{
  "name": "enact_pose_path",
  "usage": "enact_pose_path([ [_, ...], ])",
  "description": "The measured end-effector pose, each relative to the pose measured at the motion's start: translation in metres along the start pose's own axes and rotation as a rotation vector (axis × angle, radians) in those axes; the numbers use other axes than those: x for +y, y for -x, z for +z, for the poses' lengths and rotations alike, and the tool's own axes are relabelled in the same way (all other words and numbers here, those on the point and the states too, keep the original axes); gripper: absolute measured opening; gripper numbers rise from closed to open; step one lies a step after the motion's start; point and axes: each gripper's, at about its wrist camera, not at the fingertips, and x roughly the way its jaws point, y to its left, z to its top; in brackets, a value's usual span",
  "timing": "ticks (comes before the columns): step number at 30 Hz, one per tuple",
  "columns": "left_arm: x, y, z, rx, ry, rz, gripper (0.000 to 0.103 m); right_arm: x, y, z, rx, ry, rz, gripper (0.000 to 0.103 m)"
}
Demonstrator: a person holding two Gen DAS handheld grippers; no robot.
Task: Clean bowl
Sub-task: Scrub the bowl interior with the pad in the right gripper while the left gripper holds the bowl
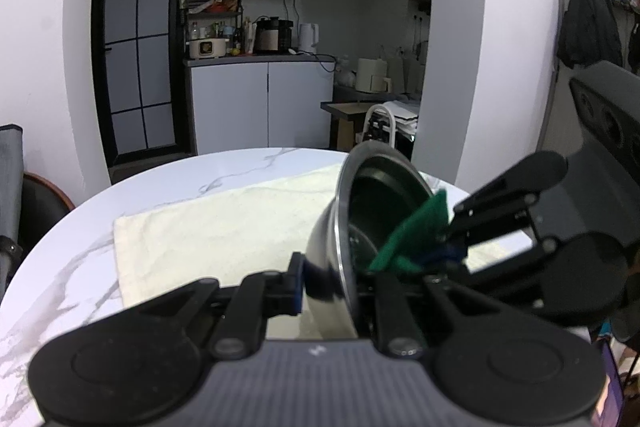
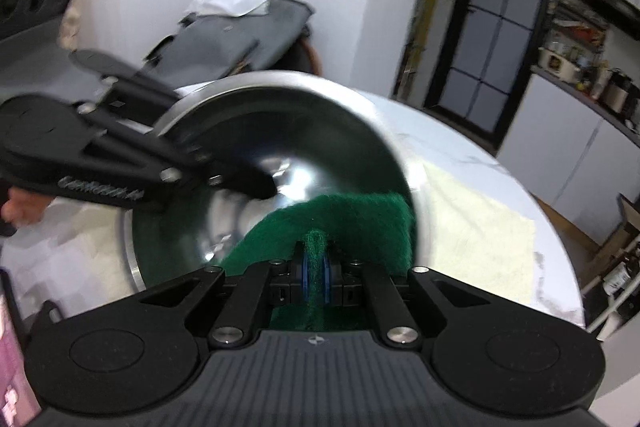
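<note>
On the round marbled counter (image 1: 168, 195) we see a pale cloth (image 1: 208, 227) spread flat, and above it we hold a steel bowl (image 1: 326, 247) tipped on its side, its mouth turned toward our right hand. Our left claw (image 1: 332, 281) is narrowed onto the bowl's rim, one finger pressing the outer wall and the other reaching inside, so the wall sits gripped between the pads. Our right claw (image 2: 316, 277) is pinched fully together on a fold of a green scouring pad (image 2: 344, 223), which lies against the bowl's shiny inner wall near the rim. Behind the counter stand white kitchen cabinets (image 1: 260, 103) and a dark-framed glass door (image 1: 136, 43).
</note>
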Motion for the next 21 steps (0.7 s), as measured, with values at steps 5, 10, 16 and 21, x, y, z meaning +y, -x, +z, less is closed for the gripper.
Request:
enact_pose_path([
  [5, 0.007, 0.000, 0.001, -0.010, 0.073, -0.040, 0.016, 0.011, 0.003, 0.004, -0.016, 0.015, 0.093, 0.008],
  [10, 0.008, -0.001, 0.001, -0.013, 0.096, -0.057, 0.016, 0.017, 0.006, 0.009, -0.053, 0.008, 0.144, 0.008],
  [16, 0.008, -0.001, -0.001, -0.020, 0.099, -0.063, 0.015, 0.013, 0.010, 0.012, -0.083, -0.012, 0.113, 0.007],
  [21, 0.009, -0.002, -0.001, -0.018, 0.102, -0.067, 0.008, 0.006, 0.013, 0.012, -0.098, -0.032, 0.048, 0.008],
])
